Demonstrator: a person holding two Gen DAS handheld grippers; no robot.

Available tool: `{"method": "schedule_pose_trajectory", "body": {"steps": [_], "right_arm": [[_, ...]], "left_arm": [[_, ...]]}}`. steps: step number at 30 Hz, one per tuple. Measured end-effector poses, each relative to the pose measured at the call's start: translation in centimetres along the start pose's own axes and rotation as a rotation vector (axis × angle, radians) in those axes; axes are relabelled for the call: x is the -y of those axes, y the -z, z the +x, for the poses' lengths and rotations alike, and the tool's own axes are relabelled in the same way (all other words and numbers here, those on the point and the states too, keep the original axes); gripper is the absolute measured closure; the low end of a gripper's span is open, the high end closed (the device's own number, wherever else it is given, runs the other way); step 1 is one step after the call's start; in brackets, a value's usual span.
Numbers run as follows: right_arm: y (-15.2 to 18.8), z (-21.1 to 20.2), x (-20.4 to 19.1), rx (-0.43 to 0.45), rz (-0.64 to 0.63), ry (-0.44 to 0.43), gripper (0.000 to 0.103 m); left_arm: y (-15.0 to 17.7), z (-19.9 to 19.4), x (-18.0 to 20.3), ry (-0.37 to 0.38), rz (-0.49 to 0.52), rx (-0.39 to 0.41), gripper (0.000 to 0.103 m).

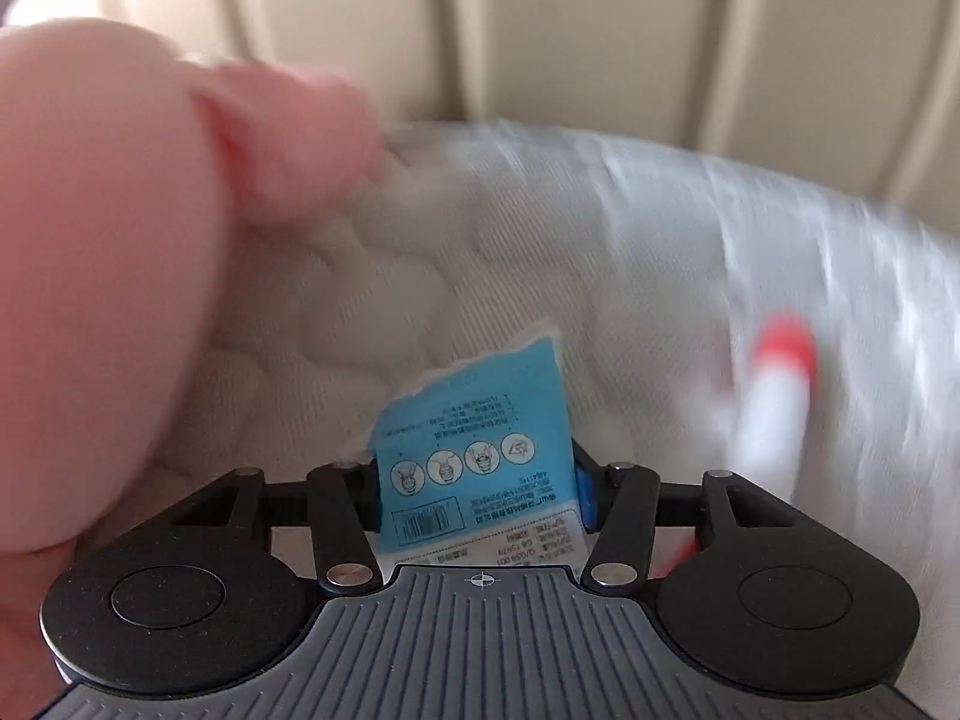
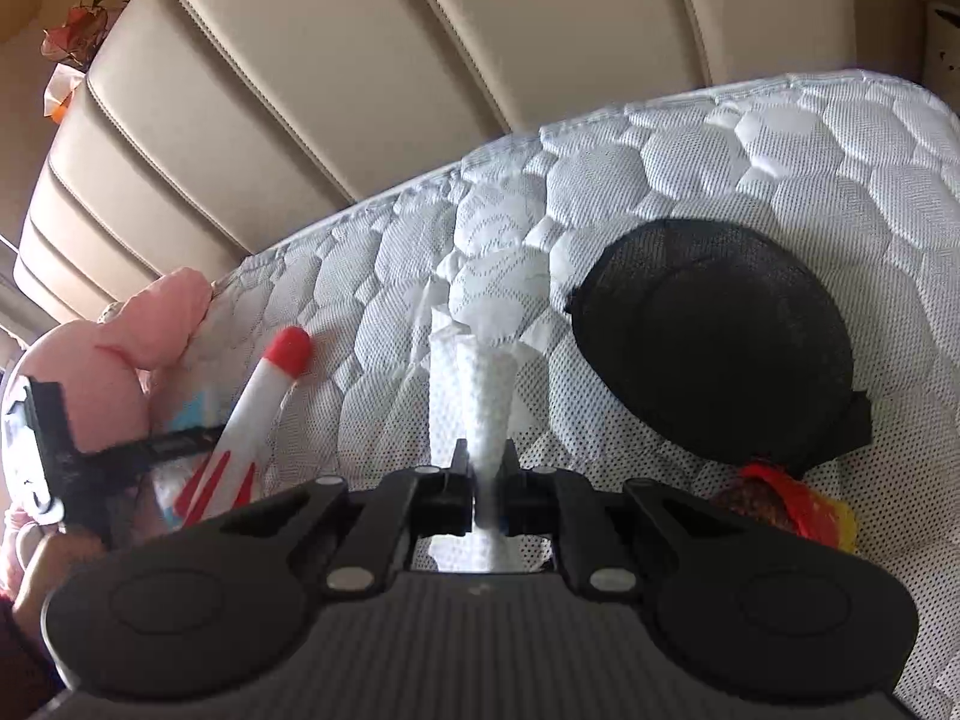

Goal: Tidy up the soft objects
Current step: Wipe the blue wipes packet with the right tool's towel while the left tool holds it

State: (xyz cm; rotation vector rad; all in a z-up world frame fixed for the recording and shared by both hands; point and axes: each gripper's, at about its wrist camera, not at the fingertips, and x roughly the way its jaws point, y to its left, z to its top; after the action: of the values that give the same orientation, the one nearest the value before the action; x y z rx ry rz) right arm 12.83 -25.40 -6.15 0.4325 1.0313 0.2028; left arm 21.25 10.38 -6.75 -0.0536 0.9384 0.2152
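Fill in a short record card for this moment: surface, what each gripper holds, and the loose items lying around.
surface: quilted mattress against a beige headboard
left gripper: shut on a blue packet
right gripper: shut on a white tissue
loose items: pink plush toy, foam rocket, black mesh cap

Everything's sitting on the mattress point(image 2: 750, 138), with the padded headboard point(image 2: 360, 60) right behind it. Plush toy point(image 2: 120, 354) is far left, toy rocket point(image 2: 252, 414) just beside it. Mesh cap point(image 2: 714, 348) lies to the right, feathery thing point(image 2: 780, 504) poking out below it, cloth point(image 2: 480, 372) in between.
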Motion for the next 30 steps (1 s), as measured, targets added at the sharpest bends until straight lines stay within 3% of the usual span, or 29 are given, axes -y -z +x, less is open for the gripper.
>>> {"method": "schedule_pose_trajectory", "body": {"steps": [3, 4, 6, 7, 9, 12, 15, 16, 18, 20, 23, 25, 28, 30], "right_arm": [[-0.6, -1.4, 0.0, 0.049, 0.003, -0.014, 0.095], [-0.8, -1.9, 0.0, 0.064, 0.006, -0.025, 0.095], [-1.2, -2.7, 0.0, 0.088, 0.008, -0.042, 0.095], [-1.2, -3.0, 0.0, 0.097, 0.006, -0.031, 0.095], [-1.2, -3.5, 0.0, 0.114, 0.001, -0.010, 0.095], [-0.9, -3.7, 0.2, 0.113, 0.000, 0.018, 0.095], [-0.6, -2.9, 0.4, 0.095, -0.004, 0.040, 0.095], [-0.5, -2.6, 0.3, 0.089, -0.012, 0.039, 0.095], [-0.2, -1.9, -0.6, 0.082, -0.042, 0.009, 0.095], [0.2, -1.3, -1.4, 0.074, -0.073, -0.022, 0.095], [0.8, -0.3, -2.7, 0.063, -0.119, -0.067, 0.096], [1.1, 0.4, -4.0, 0.029, -0.130, -0.169, 0.096], [2.1, 2.2, -5.7, -0.054, -0.168, -0.215, 0.096], [2.9, 3.1, -6.3, -0.078, -0.220, -0.156, 0.096]], "left_arm": [[-0.4, -6.0, 0.5, -0.040, 0.052, 0.314, 0.047], [-0.2, -8.0, 1.2, 0.016, 0.073, 0.382, 0.047], [0.3, -10.2, 3.3, 0.249, 0.101, 0.373, 0.046], [0.7, -10.3, 5.0, 0.366, 0.141, 0.319, 0.046], [2.5, -9.1, 9.3, 0.508, 0.262, 0.189, 0.046], [6.3, -6.4, 14.6, 0.525, 0.502, 0.040, 0.046], [8.5, -4.9, 16.1, 0.486, 0.667, -0.006, 0.040], [8.3, -5.1, 15.7, 0.487, 0.660, -0.015, 0.034], [7.1, -6.4, 13.8, 0.523, 0.559, -0.038, 0.008], [5.6, -8.3, 11.2, 0.553, 0.434, -0.018, 0.008], [3.2, -9.3, 7.3, 0.502, 0.215, 0.056, 0.008], [2.3, -8.7, 5.1, 0.478, 0.078, 0.049, 0.008], [1.5, -3.3, 3.3, 0.470, 0.019, -0.037, 0.008], [1.8, -2.9, 3.3, 0.469, 0.061, -0.071, 0.008]]}}
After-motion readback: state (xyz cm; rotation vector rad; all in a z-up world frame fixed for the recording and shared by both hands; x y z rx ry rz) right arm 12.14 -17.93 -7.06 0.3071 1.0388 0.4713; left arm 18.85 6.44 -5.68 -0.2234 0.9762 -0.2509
